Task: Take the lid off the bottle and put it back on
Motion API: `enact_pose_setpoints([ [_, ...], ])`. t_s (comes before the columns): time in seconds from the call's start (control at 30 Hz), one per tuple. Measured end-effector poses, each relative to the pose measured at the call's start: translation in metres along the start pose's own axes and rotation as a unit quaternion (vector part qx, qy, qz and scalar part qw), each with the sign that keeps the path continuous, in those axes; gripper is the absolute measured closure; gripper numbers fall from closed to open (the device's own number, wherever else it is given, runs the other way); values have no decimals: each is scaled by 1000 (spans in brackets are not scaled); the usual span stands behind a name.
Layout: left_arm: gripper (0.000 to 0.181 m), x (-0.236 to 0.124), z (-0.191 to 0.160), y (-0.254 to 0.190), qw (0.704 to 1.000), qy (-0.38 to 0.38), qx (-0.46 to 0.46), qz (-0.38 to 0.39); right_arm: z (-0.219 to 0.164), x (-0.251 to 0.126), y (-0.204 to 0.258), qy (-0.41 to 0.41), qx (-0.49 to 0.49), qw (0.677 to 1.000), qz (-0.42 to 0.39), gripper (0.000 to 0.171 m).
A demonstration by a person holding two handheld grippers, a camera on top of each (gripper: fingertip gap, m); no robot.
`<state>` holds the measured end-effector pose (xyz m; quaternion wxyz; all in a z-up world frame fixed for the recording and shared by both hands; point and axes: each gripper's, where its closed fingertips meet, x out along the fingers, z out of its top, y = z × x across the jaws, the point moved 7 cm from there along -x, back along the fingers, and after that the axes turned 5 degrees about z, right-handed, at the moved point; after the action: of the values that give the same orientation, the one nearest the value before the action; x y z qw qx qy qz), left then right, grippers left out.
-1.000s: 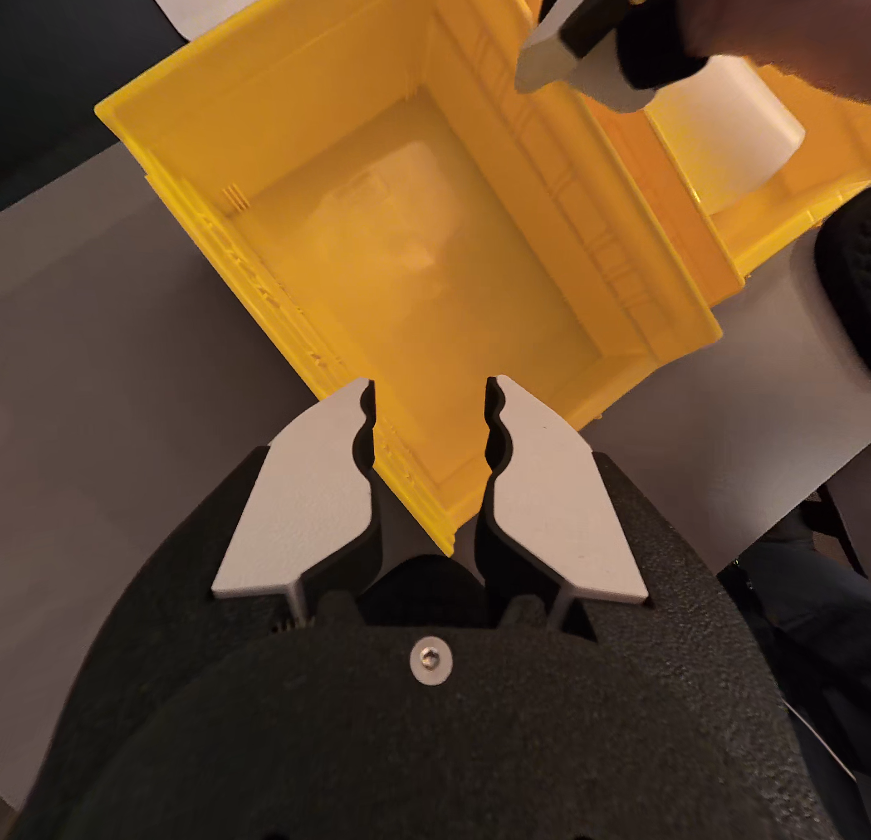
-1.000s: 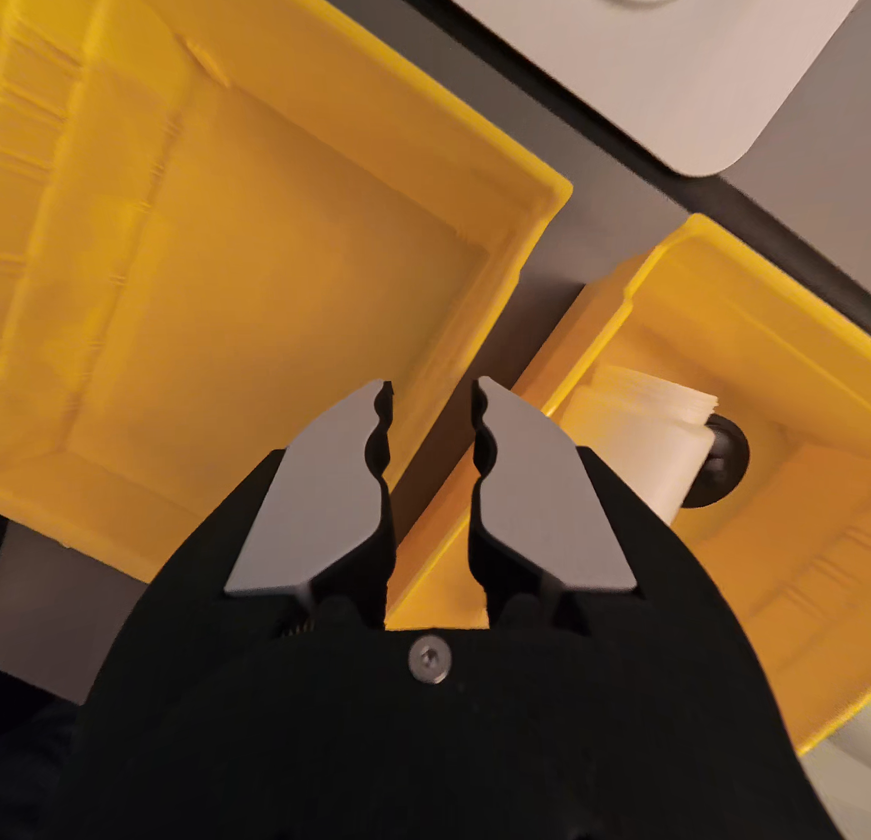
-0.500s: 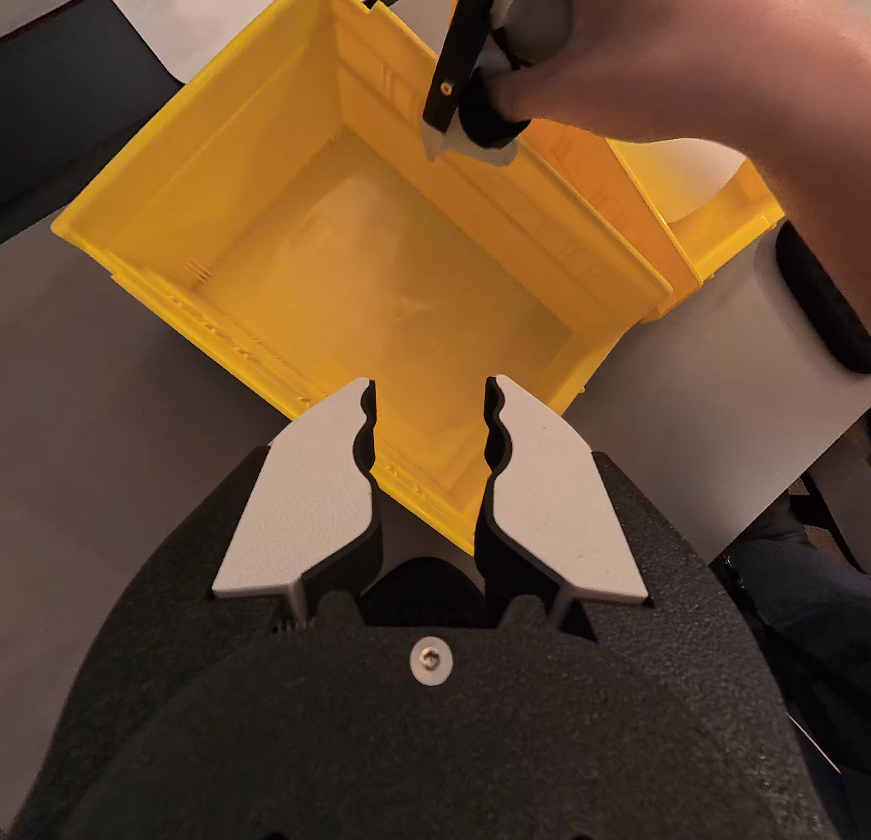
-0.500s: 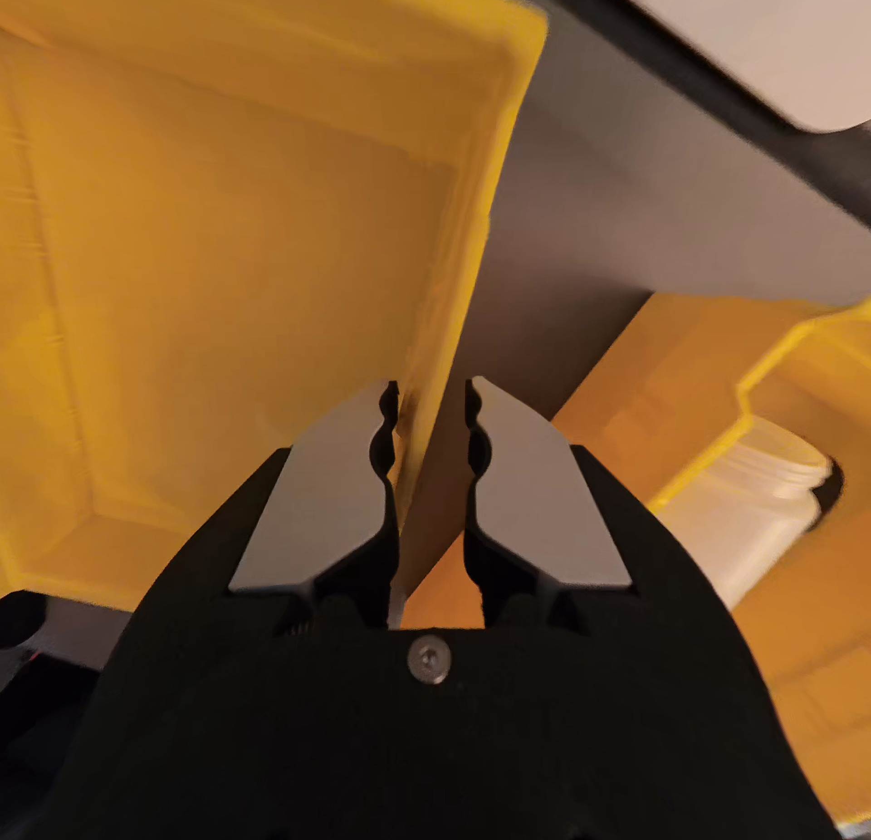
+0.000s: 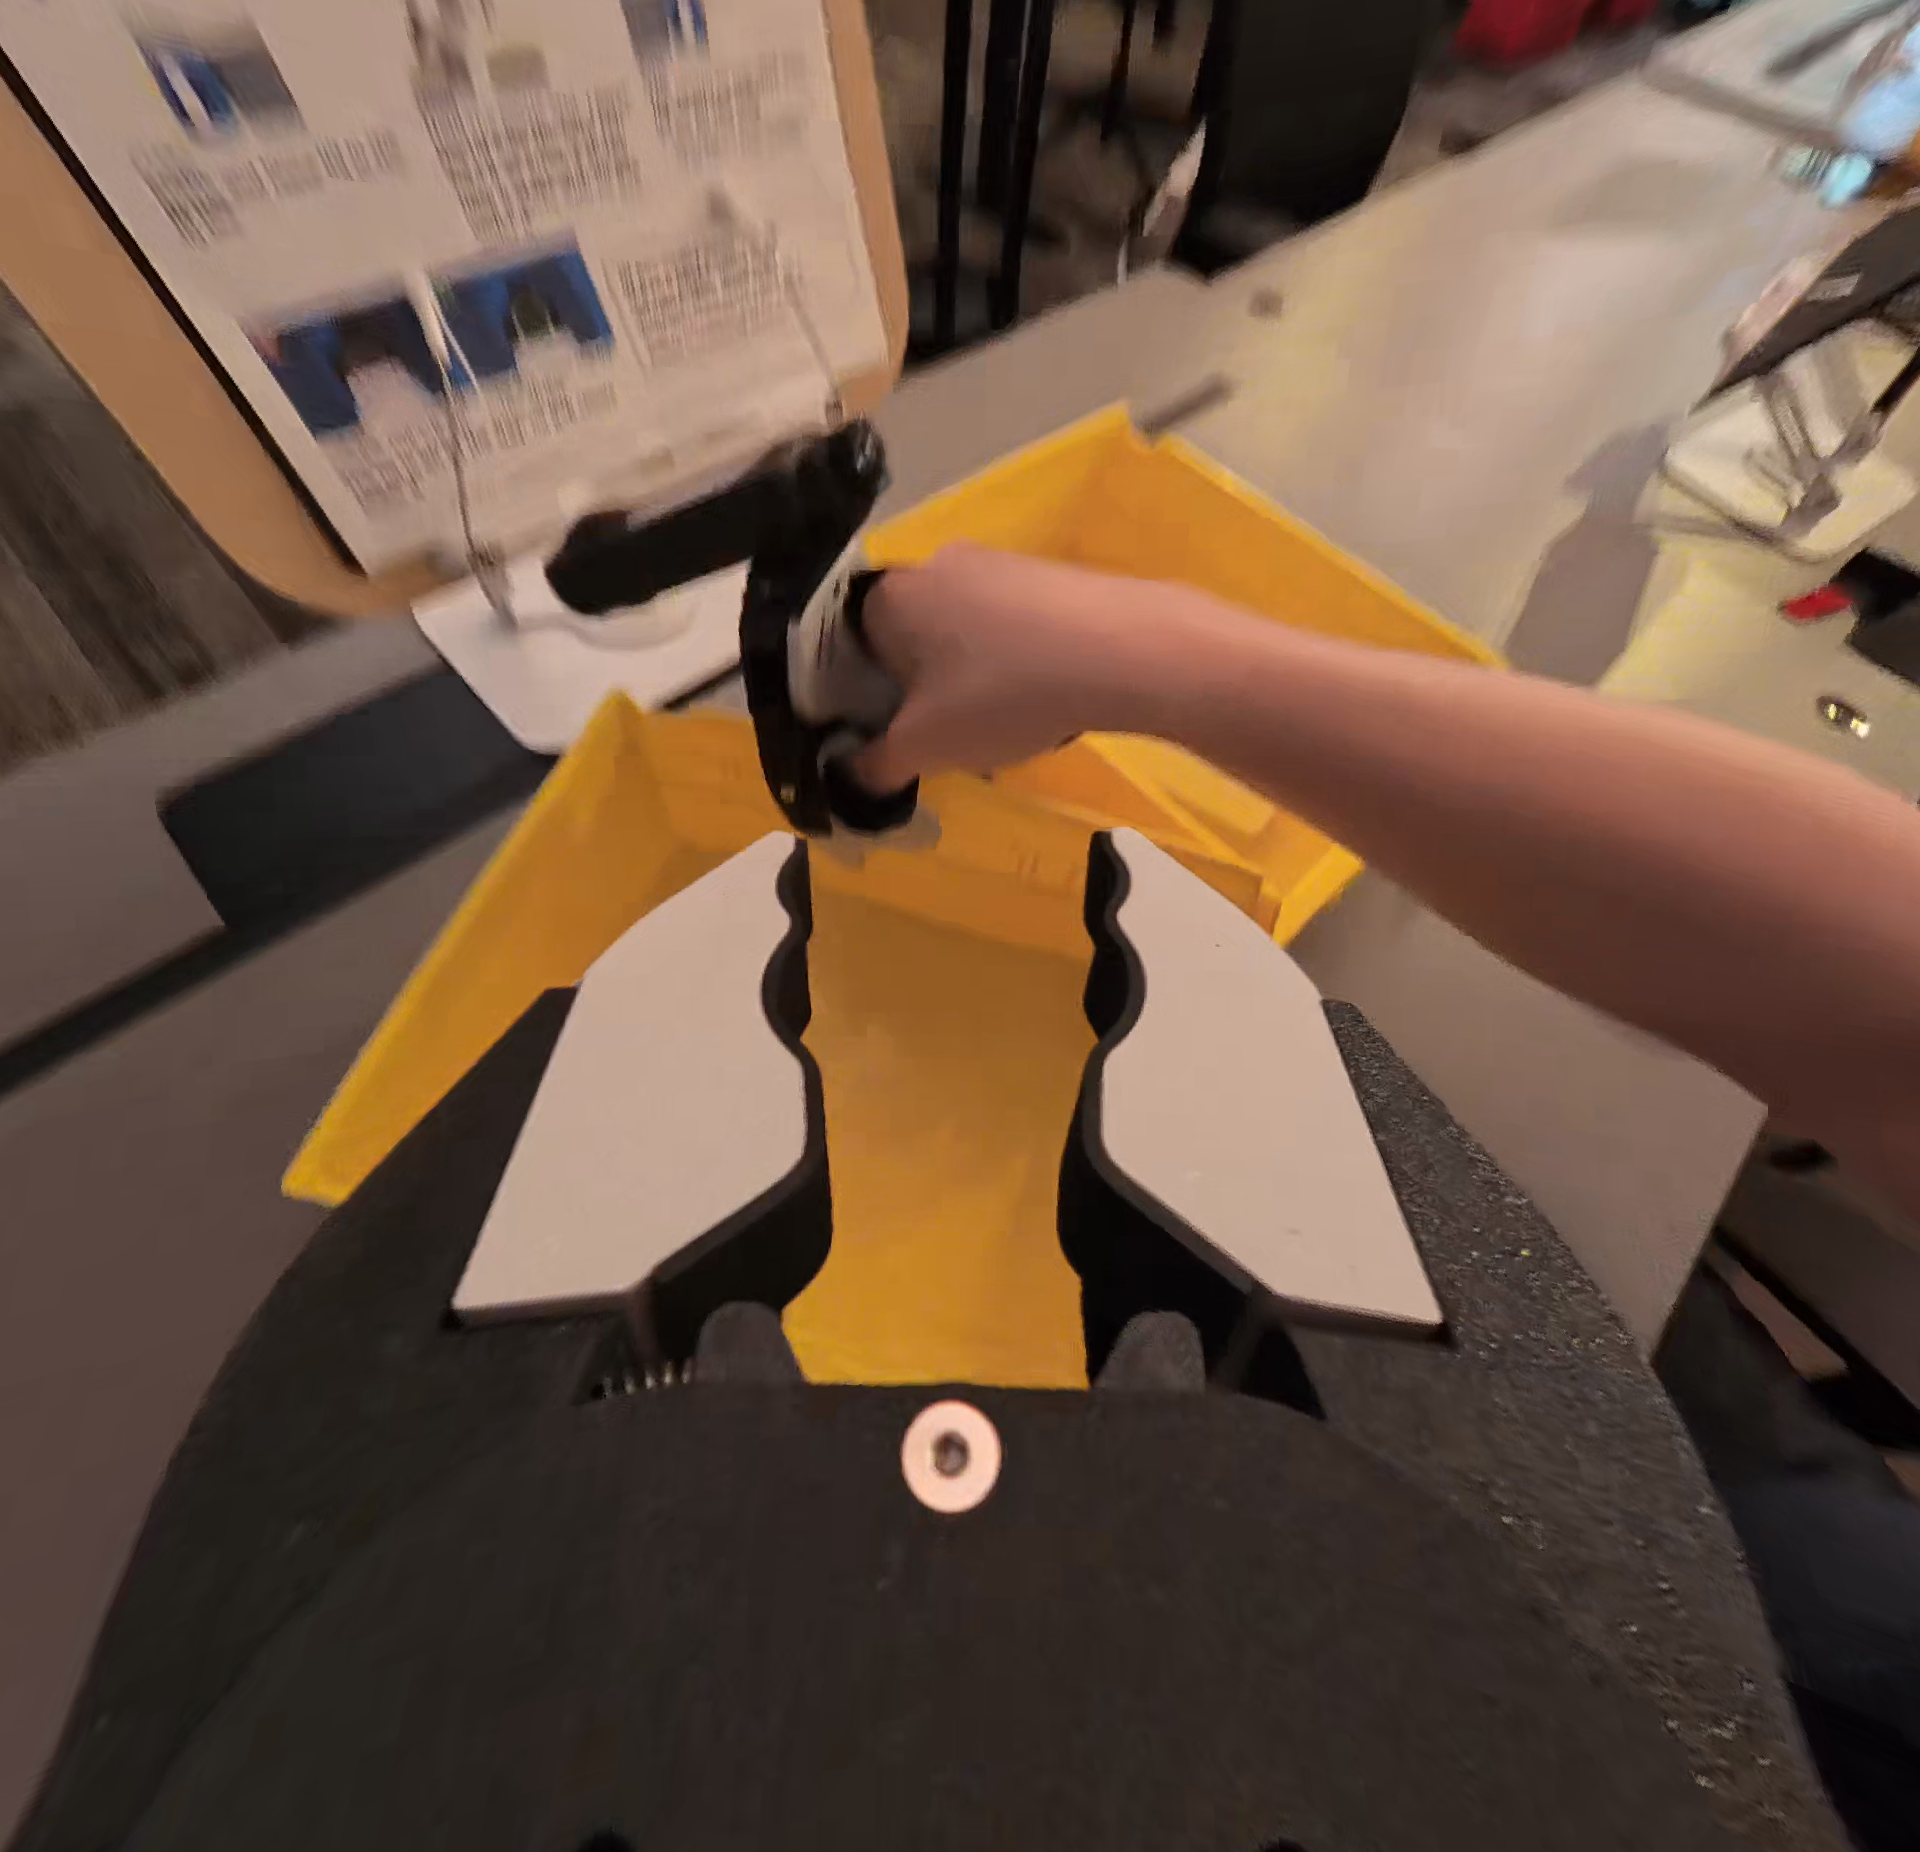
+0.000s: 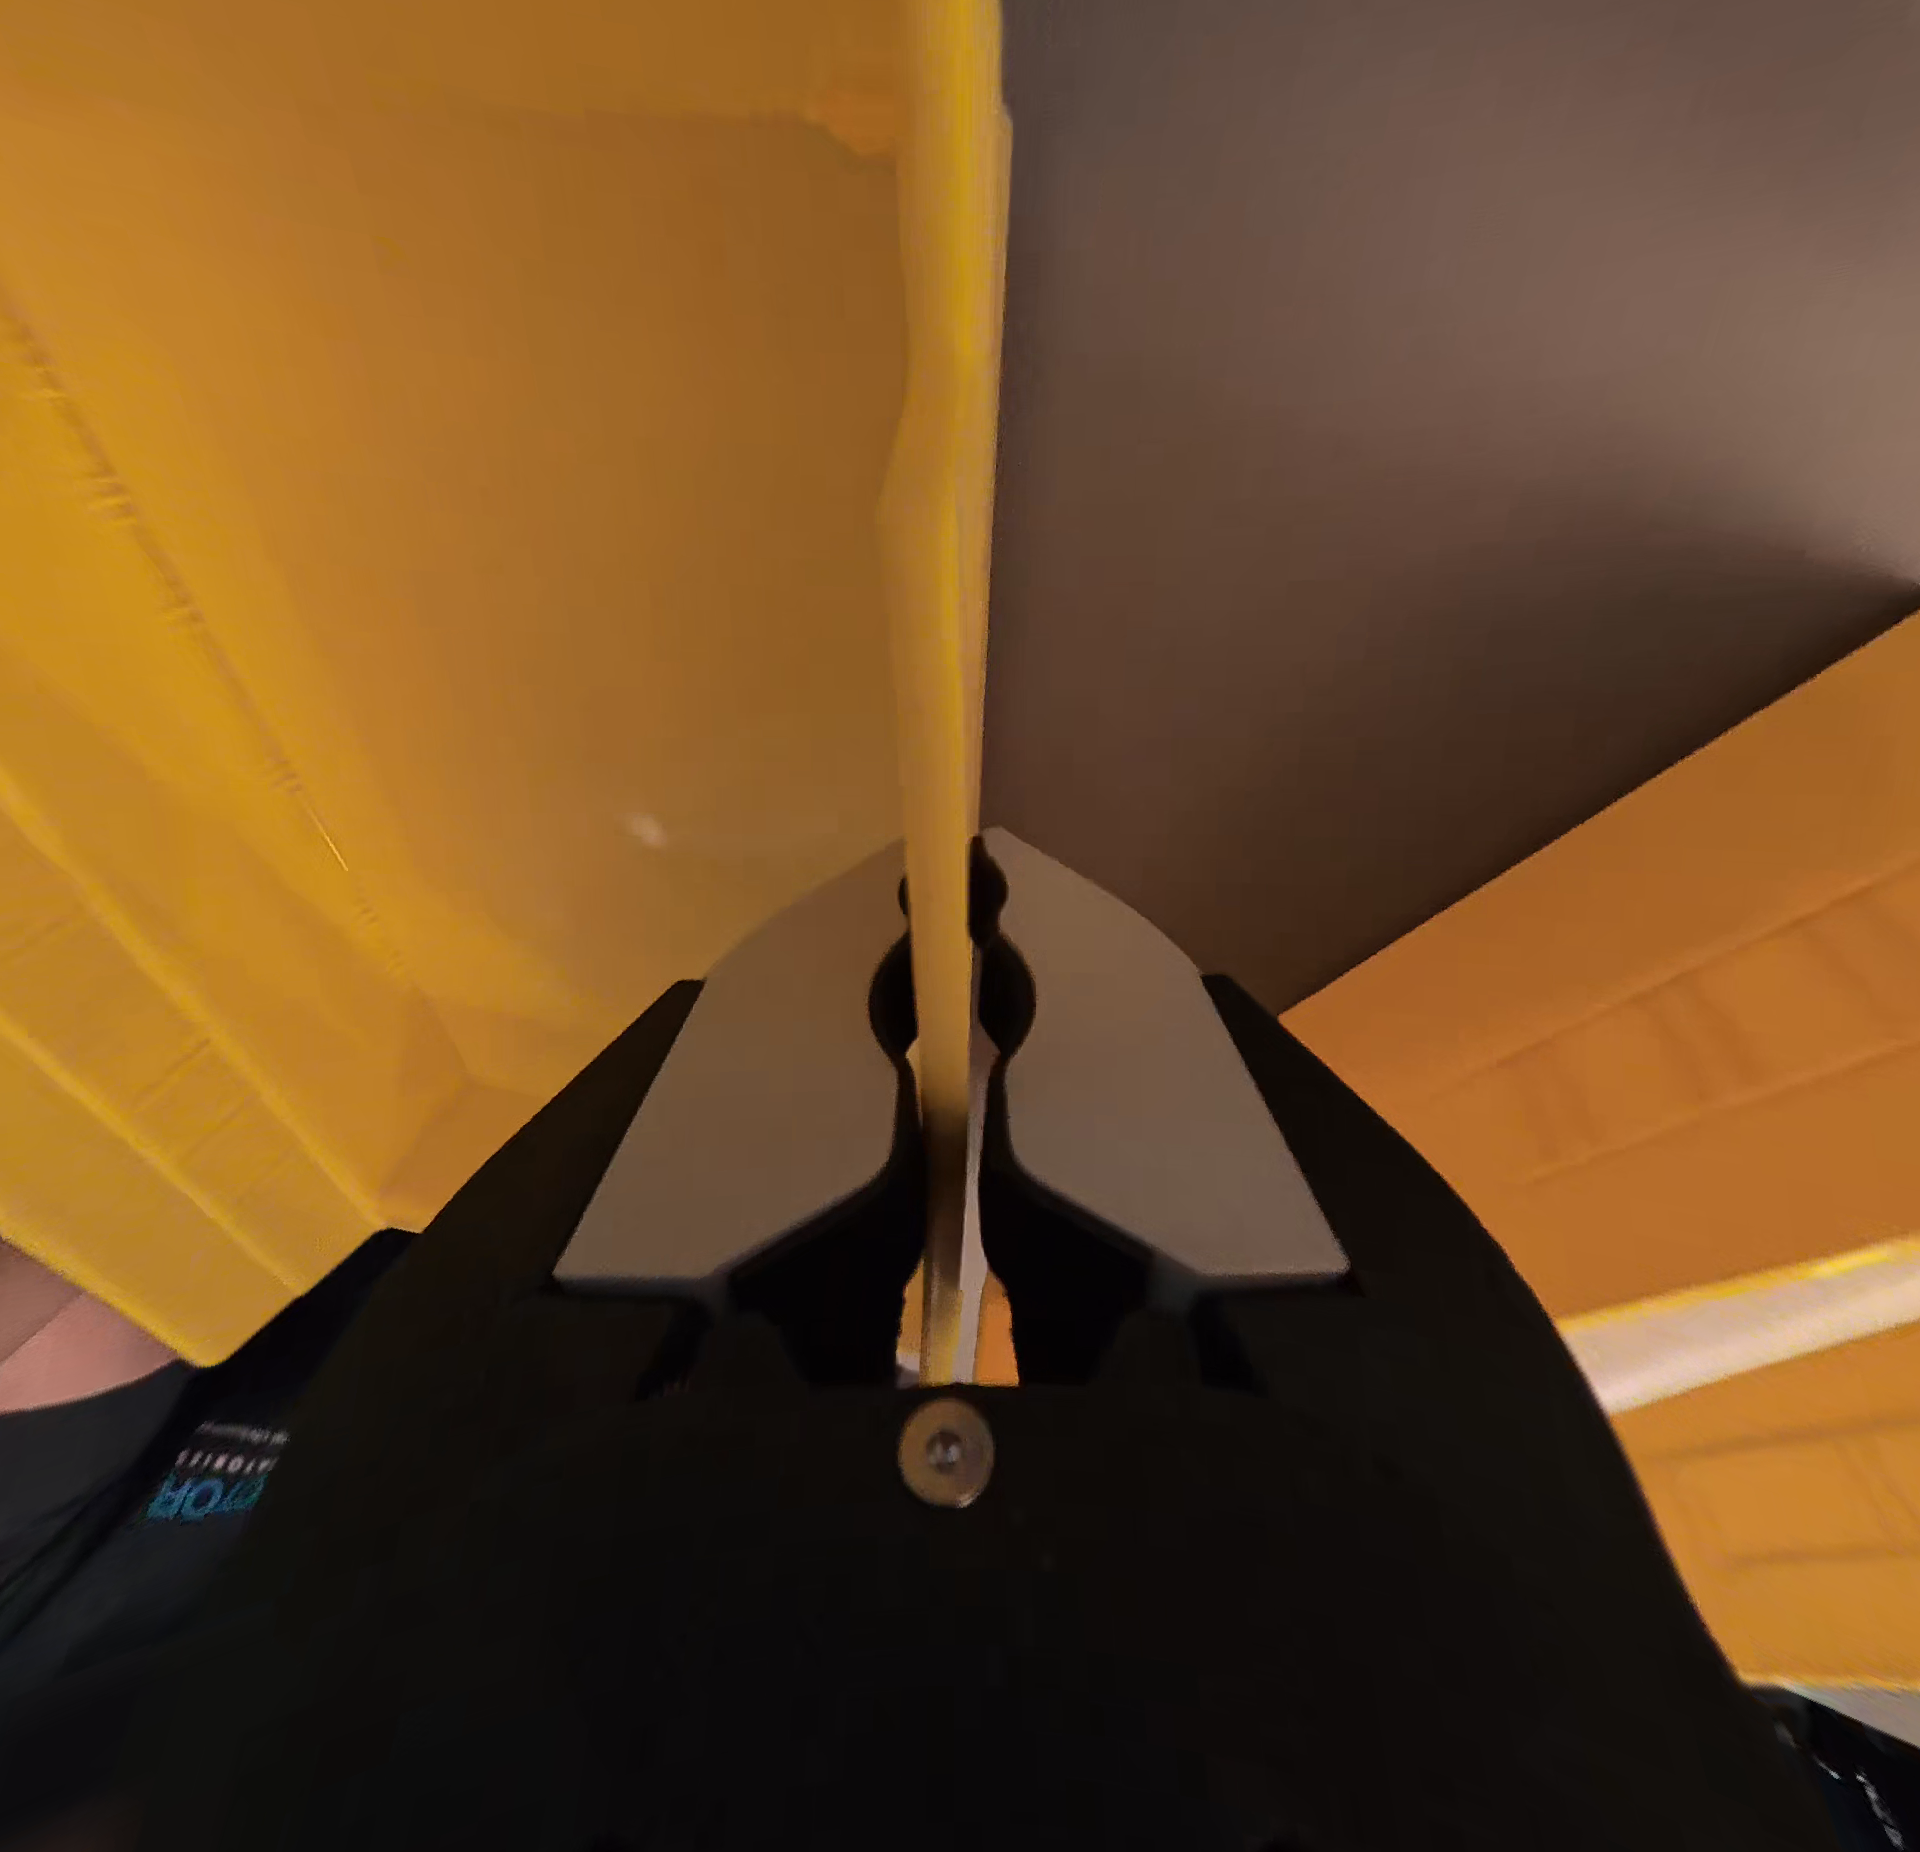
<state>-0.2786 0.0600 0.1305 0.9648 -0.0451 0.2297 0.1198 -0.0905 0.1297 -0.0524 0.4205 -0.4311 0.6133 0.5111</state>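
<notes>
Now right gripper (image 6: 943, 929) jaws clamped on near yellow bin (image 6: 951, 452) wall, left gripper (image 5: 945, 929) jaws apart, empty.

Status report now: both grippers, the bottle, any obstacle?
Left gripper open, empty, over the yellow bin. Right gripper shut on that bin's wall. Bottle and lid not in view. Second yellow bin close on the right.

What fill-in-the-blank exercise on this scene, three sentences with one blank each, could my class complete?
1. The right hand-held gripper is shut on the ____ of the nearer yellow bin.
2. The left hand-held gripper is ____, gripping nothing.
3. A second bin of ____ colour stands beside the first.

Missing words: wall; open; yellow
</notes>
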Motion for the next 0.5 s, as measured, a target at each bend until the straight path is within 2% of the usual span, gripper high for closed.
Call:
enact_pose_setpoints([
  [0.13,128,-36,13,-11,992,-120,7,35,-3,-39,14,-2,-13,1000,-4,165],
  [0.27,123,-66,22,-22,977,-211,9,26,-20,-100,5,-32,-5,999,-12,165],
  [0.37,123,-83,24,-25,966,-256,13,35,-48,-149,-25,-63,24,998,-18,165],
  [0.5,123,-80,22,-24,967,-245,25,58,-107,-205,-91,-99,96,990,-19,165],
])
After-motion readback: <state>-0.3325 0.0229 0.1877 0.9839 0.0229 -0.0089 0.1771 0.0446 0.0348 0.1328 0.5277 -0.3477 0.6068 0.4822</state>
